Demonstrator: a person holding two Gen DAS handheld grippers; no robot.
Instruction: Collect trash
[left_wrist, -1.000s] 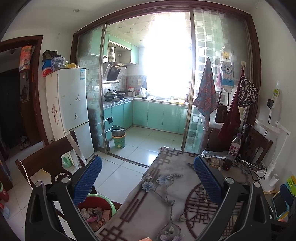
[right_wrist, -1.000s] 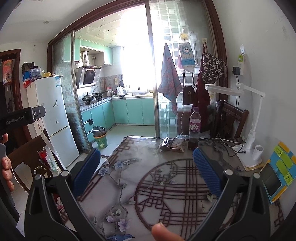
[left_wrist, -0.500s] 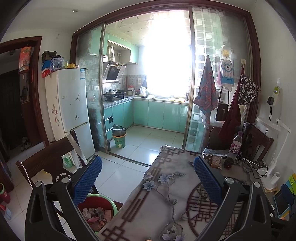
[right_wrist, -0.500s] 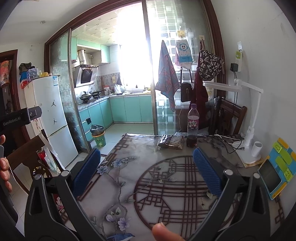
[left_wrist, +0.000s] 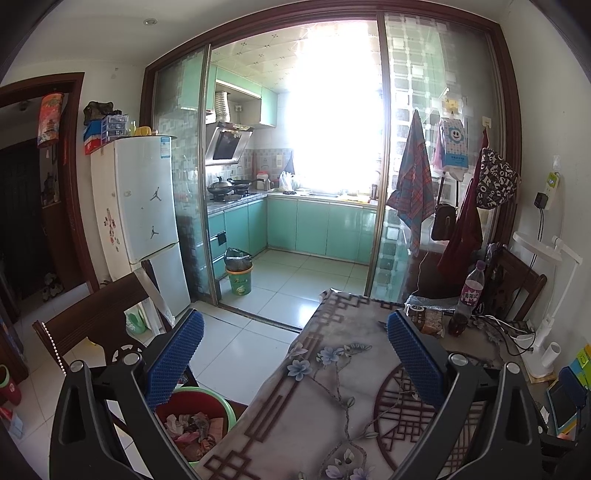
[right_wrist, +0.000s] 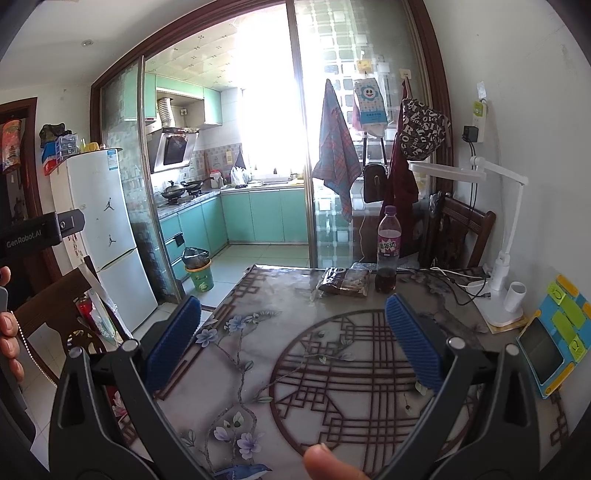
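Both grippers spread, empty; snack wrapper (right_wrist: 345, 282) well beyond right gripper (right_wrist: 293, 328).

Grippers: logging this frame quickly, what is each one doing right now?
Left gripper: open, holding nothing.
Right gripper: open, holding nothing, above the table.

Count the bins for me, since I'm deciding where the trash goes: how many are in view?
2. One bin on the floor beside the table, already holding trash; another bin in the kitchen doorway. Others may be hidden.
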